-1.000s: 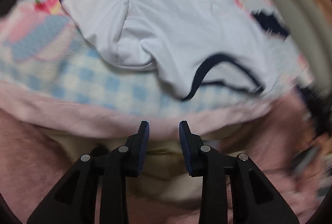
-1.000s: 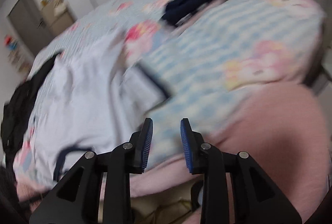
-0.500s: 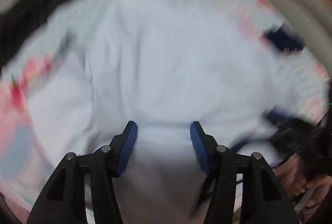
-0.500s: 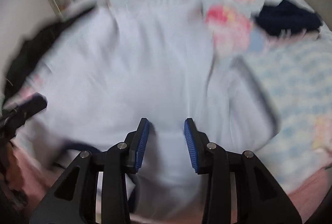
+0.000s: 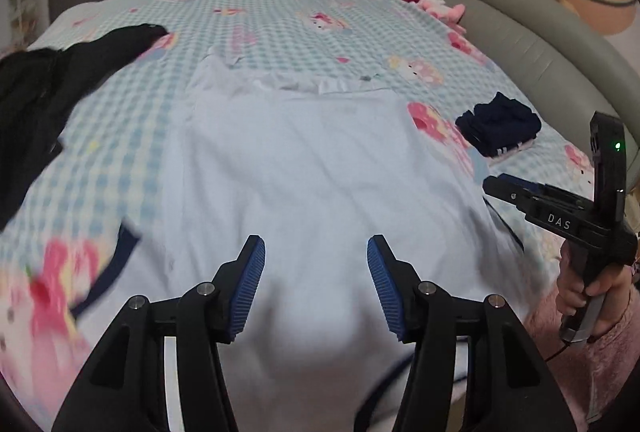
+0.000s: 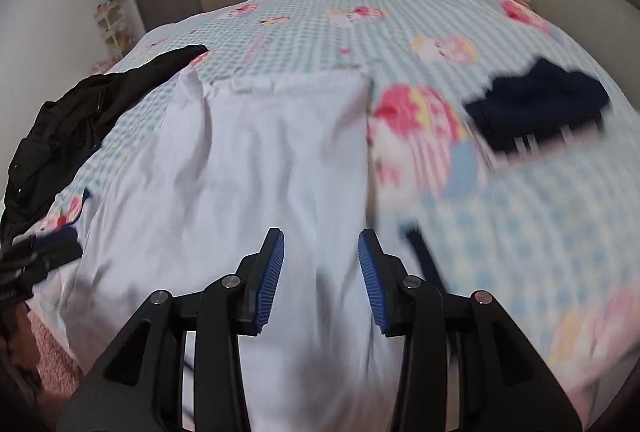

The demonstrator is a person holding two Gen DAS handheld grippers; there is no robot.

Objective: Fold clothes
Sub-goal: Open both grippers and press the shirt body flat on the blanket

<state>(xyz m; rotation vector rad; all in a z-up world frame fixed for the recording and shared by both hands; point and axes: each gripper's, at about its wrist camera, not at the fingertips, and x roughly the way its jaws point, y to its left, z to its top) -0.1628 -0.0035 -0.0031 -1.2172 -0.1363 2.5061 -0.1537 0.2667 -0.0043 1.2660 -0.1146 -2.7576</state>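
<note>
White T-shirt [image 5: 304, 167] with navy trim lies spread flat on the bed [image 5: 280, 15], hem toward the far side, near end blurred under both cameras so collar and shoulders can't be read well. Looks like thin, light, limp knit, soft, not slippery; will drape and wrinkle if dragged, so best to pinch at an edge or corner, likely a shoulder or the navy-edged sleeve [image 5: 120, 252] on the left side, and lift both sides together to carry a fold over. Hem at the far end is rumpled, may need smoothing. Left gripper [image 5: 316, 268] hovers over the near middle of the shirt, fingers wide apart, jaws have just been opening, nothing pinched between them. Right gripper [image 6: 321, 264] also over the near part of the shirt close to its right edge, fingers moderately apart, just been opening too, cloth below but not clamped. From the left wrist view the right gripper [image 5: 496, 185] shows at the shirt's right side, held by a hand [image 5: 592, 288] in a pink fleece sleeve. Folding of this shirt looks not yet started. Folded navy garment [image 6: 540, 107] sits well to the right on the bed, black clothing pile [image 6: 80, 123] to the left, grey padded headboard [image 5: 520, 35] beyond.
</note>
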